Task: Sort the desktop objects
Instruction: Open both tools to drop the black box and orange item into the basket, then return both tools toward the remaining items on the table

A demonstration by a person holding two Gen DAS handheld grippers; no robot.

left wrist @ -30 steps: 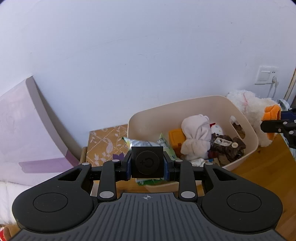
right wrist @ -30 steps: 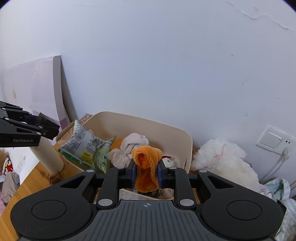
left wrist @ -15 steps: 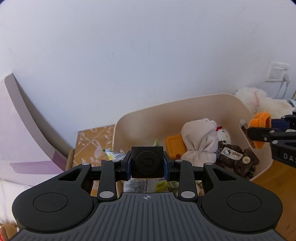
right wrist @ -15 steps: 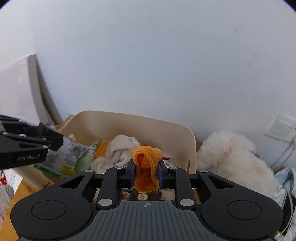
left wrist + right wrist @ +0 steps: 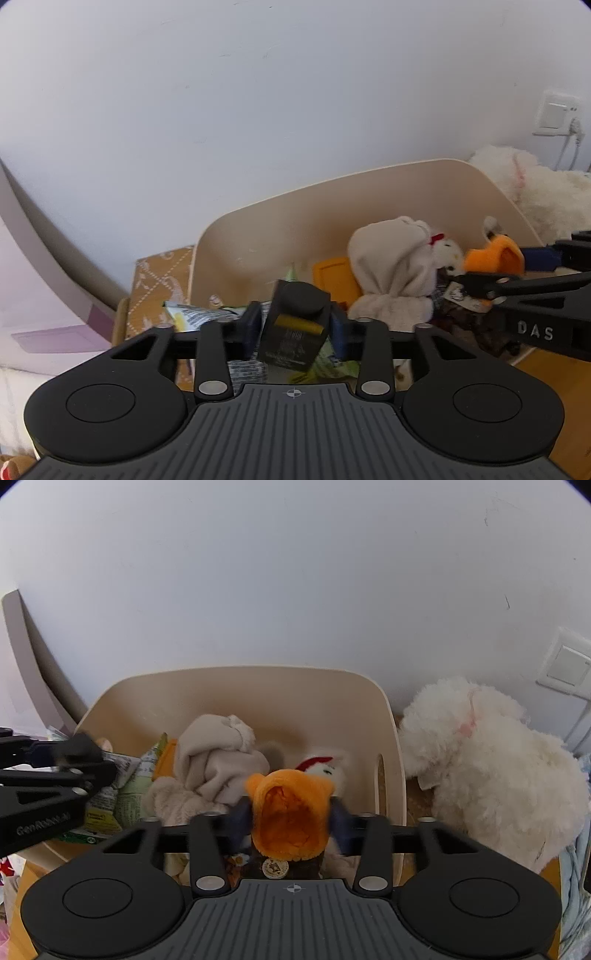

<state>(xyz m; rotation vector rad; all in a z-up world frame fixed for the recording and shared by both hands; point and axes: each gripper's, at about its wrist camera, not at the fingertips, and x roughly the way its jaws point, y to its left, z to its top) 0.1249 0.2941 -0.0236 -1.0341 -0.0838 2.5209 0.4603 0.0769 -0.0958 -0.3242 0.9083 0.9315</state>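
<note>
A black box with a yellow stripe (image 5: 295, 306) sits tilted between the jaws of my left gripper (image 5: 294, 330). Those jaws are opening and the pads no longer press on it. It hangs over the near left part of a beige bin (image 5: 332, 184). An orange plush piece (image 5: 288, 812) sits between the jaws of my right gripper (image 5: 288, 825), which are also opening and blurred, loose around it, above the bin's near right. The right gripper (image 5: 517, 273) shows from the side in the left wrist view with the orange plush piece (image 5: 495, 258) at its tips.
The bin (image 5: 240, 670) holds a beige cloth toy (image 5: 388, 266), a small white toy, a snack packet (image 5: 195, 319) and brown items. A white fluffy toy (image 5: 480, 768) lies right of the bin by a wall socket (image 5: 557, 114). A patterned box (image 5: 162, 280) and a purple board (image 5: 37, 295) stand to the left.
Both grippers came down closer over the bin. Both sets of jaws have spread; the black box has tipped over between the left pads and the orange plush has loosened and widened.
</note>
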